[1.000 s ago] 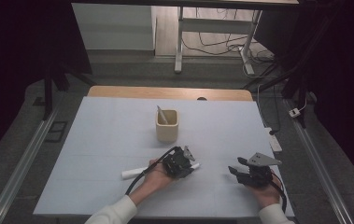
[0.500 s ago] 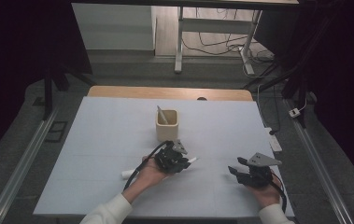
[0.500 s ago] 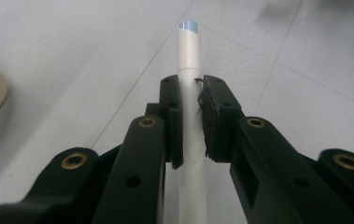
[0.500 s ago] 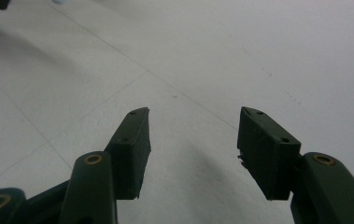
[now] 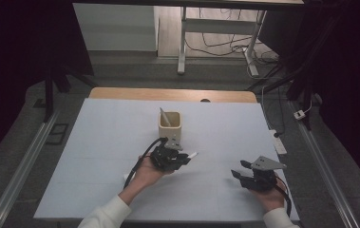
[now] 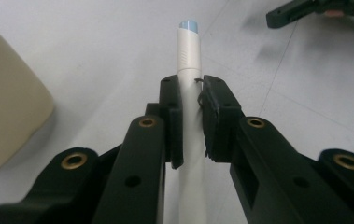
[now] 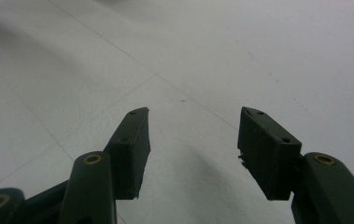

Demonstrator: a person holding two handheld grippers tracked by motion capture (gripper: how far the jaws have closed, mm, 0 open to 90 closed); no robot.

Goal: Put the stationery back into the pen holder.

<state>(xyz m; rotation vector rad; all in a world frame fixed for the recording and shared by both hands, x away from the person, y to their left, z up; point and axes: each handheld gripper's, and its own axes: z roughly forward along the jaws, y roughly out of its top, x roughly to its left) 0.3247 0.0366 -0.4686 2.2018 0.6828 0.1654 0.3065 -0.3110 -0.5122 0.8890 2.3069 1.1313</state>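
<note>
- The table (image 5: pixel 111 142) carries a pale sheet that covers nearly all of it; a strip of wood shows at the far edge.
- The right gripper (image 5: pixel 238 175) sits low over the sheet near the table's right front. Its jaws stand wide apart with nothing between them, and in the right gripper view bare sheet lies beyond them.
- The left gripper (image 5: pixel 186 159) sits near the middle, just in front of the cup. Its jaws are clamped on the pen.
- The cup (image 5: pixel 169 127), beige, stands upright mid-table with a pale stick leaning inside.
- The pen (image 6: pixel 188 51), white with a light blue tip, pokes out past the jaws, off the sheet.
</note>
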